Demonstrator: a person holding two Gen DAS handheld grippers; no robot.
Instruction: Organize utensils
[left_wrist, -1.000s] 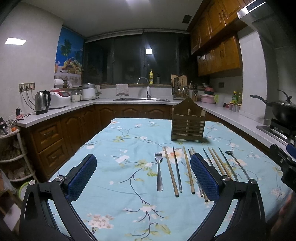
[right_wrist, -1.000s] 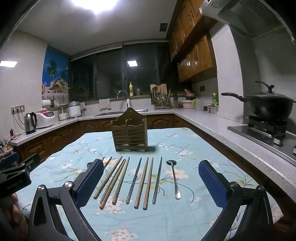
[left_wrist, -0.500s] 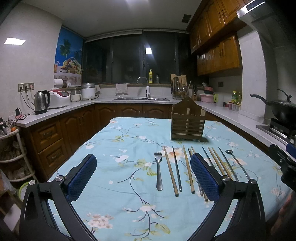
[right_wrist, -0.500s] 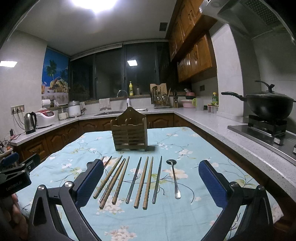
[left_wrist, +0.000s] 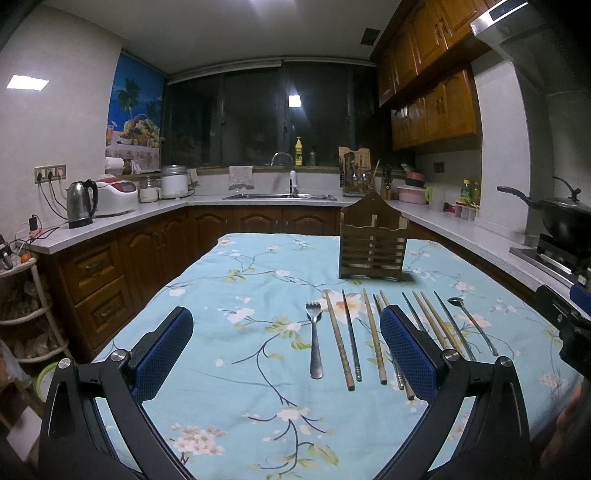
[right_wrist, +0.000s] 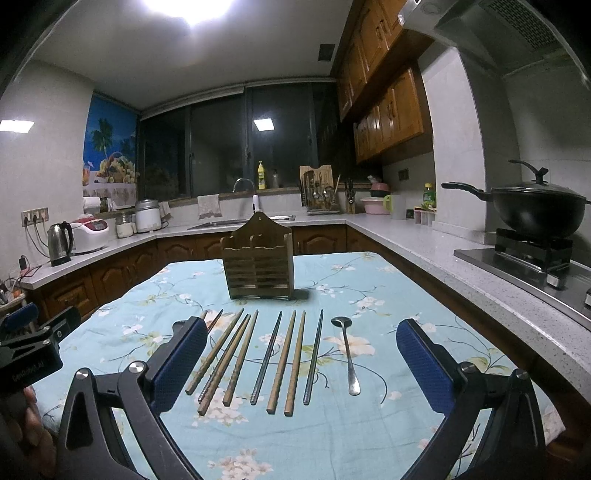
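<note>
Fingers of the left gripper (left_wrist: 286, 350) stand wide apart and empty above the near part of the table (left_wrist: 221, 369). In this left wrist view the fork (left_wrist: 314, 339) lies just inside the right-hand finger (left_wrist: 408, 360), handle toward the near edge, tines toward the wooden holder (left_wrist: 372, 242) farther back. The chopsticks (left_wrist: 338, 339) run parallel beside it, some hidden behind that finger, and the spoon (left_wrist: 472, 325) lies past them toward the right edge.

From the right wrist view, the right gripper (right_wrist: 301, 363) is likewise spread open and holds nothing. Its gap frames most of the chopstick row and the spoon (right_wrist: 347, 356), all lying lengthwise along the line of the fingers, the holder (right_wrist: 258, 266) straight ahead. My judgement: the spoon suits the right gripper, the fork the left.
</note>
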